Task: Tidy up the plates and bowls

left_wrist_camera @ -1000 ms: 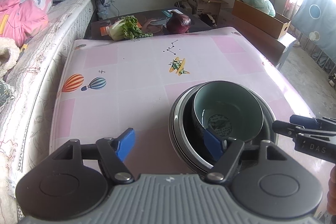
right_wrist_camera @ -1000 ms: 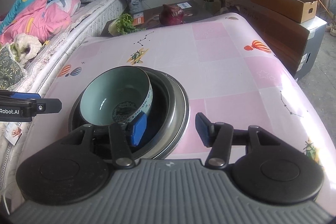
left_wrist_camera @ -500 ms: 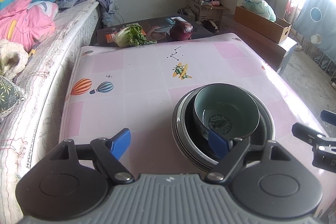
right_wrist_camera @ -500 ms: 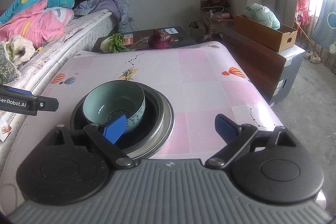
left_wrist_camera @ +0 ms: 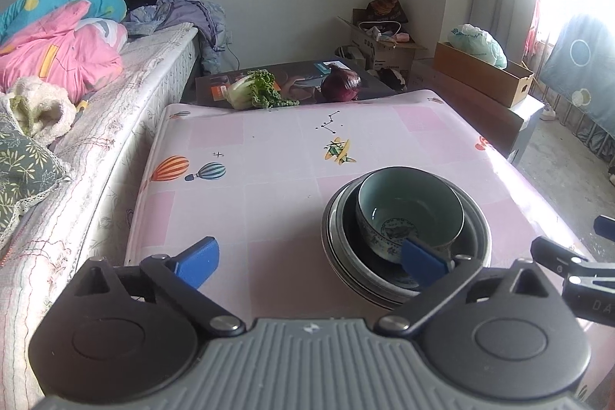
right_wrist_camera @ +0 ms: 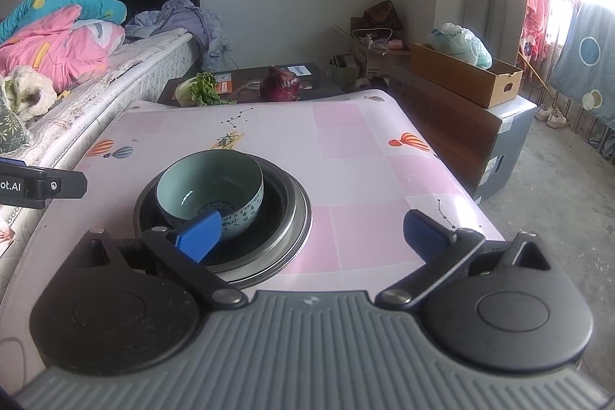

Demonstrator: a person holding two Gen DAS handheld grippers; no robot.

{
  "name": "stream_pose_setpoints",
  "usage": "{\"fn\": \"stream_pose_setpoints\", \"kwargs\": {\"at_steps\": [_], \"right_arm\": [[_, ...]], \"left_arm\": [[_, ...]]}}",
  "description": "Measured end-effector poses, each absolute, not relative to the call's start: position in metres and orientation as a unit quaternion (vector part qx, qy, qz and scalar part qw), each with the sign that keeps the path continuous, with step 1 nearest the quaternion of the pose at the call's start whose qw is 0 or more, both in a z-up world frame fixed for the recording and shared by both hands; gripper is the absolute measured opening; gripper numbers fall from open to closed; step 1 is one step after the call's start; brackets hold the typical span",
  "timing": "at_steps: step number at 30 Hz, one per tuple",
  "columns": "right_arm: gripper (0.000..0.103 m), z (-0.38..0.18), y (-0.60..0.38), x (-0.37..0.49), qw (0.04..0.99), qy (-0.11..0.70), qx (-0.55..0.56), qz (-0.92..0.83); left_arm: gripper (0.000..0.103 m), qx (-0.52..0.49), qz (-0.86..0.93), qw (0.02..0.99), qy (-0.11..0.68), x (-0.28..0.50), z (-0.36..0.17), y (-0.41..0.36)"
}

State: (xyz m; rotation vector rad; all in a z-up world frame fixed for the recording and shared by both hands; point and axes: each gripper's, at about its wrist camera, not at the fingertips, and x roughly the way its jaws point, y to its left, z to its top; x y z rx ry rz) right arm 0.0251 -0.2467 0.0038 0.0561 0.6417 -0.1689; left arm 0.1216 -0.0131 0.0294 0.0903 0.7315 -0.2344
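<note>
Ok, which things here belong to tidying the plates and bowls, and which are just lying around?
Job: teal bowl; metal plates stacked under it.
Lying about: cabbage; red onion; cardboard box; plastic bag; bedding.

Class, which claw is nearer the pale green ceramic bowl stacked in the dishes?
Too close to call. The left claw sits at the pale green ceramic bowl's left, the right claw at its right; both open, each inner fingertip overlapping it.
</note>
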Motion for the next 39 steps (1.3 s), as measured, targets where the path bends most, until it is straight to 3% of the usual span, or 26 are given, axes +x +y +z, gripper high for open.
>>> {"fn": "stream_pose_setpoints", "kwargs": {"at_steps": [16,23,39], "right_arm": [[0.102,0.006,-0.223,0.015,0.937,0.321,-0.021,-0.137],[0.102,0.009,-0.211,0.012,0.938,0.311,-0.049,-0.148],[0.102,-0.005,-0.201,0.030,0.919,0.378,0.023,-0.105]], "left_arm": [[0.103,0.081,-0.090,0.940,0.319,0.080,0.026,-0.013],[0.103,0.031,-0.094,0.932,0.349,0.085,0.020,0.001],[0.103,-0.015,-0.076,0.907,0.414,0.104,0.000,0.017]]}}
